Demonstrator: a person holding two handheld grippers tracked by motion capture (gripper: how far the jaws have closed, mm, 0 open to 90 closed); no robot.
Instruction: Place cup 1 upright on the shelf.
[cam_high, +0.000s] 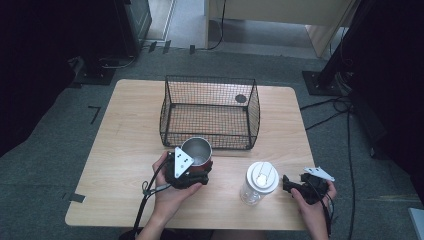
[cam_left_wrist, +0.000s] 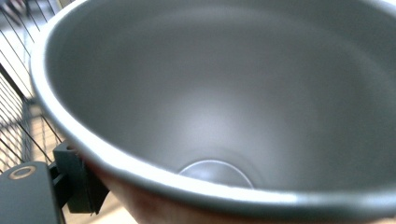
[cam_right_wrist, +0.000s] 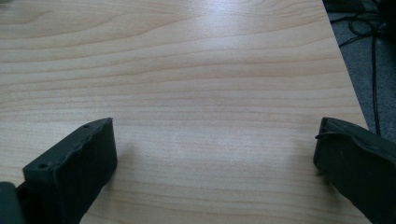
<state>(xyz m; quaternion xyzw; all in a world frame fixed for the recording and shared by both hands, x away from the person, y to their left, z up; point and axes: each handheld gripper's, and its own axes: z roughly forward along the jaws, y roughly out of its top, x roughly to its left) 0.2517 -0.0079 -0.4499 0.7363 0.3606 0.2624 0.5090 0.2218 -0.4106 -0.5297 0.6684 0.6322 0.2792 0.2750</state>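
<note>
Clamping a steel cup (cam_high: 196, 151) just in front of the wire basket (cam_high: 210, 112), the left gripper (cam_high: 192, 172) holds it over the table (cam_high: 125, 150), while the right gripper (cam_high: 290, 184) rests with jaws spread beside a white-lidded bottle (cam_high: 259, 182).

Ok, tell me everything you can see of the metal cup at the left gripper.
The metal cup is an open, lidless tumbler with a brushed steel inside, a rolled rim and a reddish outer wall. It looks empty, its round bottom bare in the left gripper view. It stands about upright just before the wire basket, with the left gripper shut on its near side.
</note>
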